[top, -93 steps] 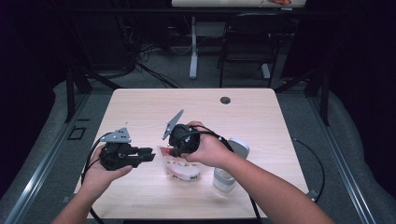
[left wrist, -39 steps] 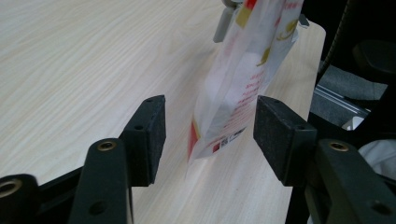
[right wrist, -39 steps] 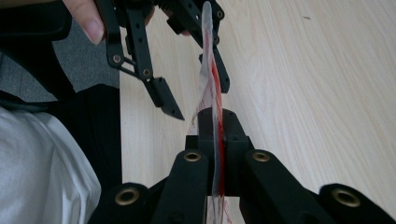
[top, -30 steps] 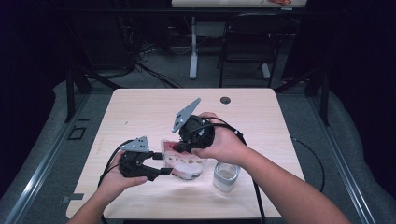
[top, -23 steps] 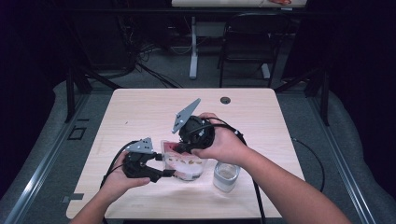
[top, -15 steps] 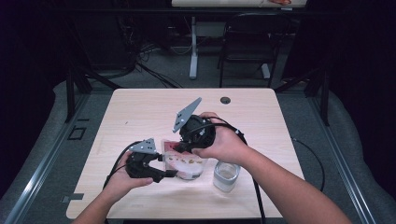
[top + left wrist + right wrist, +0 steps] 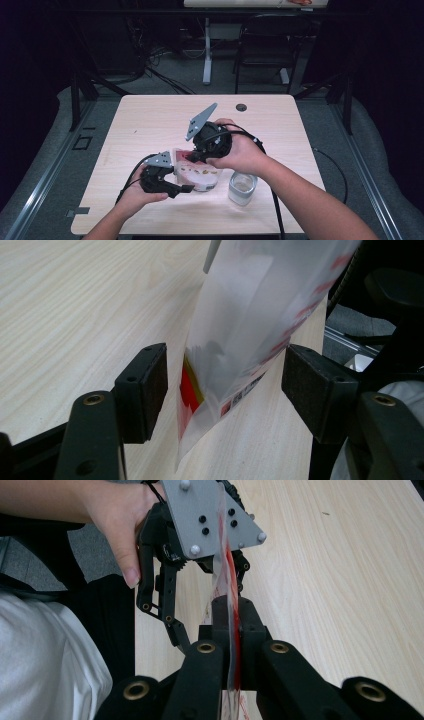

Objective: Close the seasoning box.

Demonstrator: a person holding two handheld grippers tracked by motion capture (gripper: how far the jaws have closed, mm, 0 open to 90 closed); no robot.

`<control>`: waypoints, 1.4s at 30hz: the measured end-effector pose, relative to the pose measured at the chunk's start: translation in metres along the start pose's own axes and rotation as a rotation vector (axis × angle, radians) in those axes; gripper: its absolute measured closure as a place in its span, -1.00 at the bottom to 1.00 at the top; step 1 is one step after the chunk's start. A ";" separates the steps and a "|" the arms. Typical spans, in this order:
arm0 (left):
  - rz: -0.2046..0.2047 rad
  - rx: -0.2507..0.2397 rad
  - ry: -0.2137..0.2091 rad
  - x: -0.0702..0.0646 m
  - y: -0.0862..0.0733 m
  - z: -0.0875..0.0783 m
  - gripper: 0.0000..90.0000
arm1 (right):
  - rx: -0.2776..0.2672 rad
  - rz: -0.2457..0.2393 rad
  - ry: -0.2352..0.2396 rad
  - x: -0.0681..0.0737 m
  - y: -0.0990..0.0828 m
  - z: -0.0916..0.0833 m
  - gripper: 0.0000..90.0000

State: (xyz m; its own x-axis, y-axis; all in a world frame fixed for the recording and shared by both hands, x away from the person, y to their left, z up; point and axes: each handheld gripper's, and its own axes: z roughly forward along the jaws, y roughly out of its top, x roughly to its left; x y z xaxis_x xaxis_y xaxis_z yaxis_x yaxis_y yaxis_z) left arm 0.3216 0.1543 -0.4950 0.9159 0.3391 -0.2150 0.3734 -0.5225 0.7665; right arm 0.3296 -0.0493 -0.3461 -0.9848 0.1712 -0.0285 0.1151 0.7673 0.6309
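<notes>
The right gripper (image 7: 231, 625) has its jaws clamped on the top edge of the bag (image 7: 197, 172), holding it upright on the worktop (image 7: 150, 120). The left gripper (image 7: 225, 385) has its jaws wide apart, straddling the bag's lower corner without contact. A jar (image 7: 243, 188) stands just beside the bag.

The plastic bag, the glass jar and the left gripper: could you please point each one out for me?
plastic bag (image 7: 250, 325), left gripper view, on its clear side panel.
glass jar (image 7: 243, 188), high view, on its open top.
left gripper (image 7: 224, 380), left gripper view, midway between its open jaws.
</notes>
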 end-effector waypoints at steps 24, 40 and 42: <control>0.008 -0.024 -0.009 0.004 -0.012 0.012 0.14 | -0.014 -0.015 -0.003 0.003 0.000 -0.004 1.00; 0.038 0.024 -0.073 0.002 -0.015 0.008 0.45 | -0.009 -0.028 0.029 0.003 -0.005 -0.005 0.99; 0.040 0.032 -0.081 0.002 -0.015 0.006 0.47 | -0.013 -0.022 0.035 0.002 -0.006 -0.005 0.98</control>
State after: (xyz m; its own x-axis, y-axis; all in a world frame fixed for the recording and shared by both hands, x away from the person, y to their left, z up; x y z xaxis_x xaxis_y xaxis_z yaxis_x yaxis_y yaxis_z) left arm 0.3191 0.1581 -0.5108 0.9388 0.2533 -0.2336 0.3392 -0.5597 0.7561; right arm 0.3263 -0.0568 -0.3459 -0.9911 0.1324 -0.0150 0.0921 0.7622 0.6407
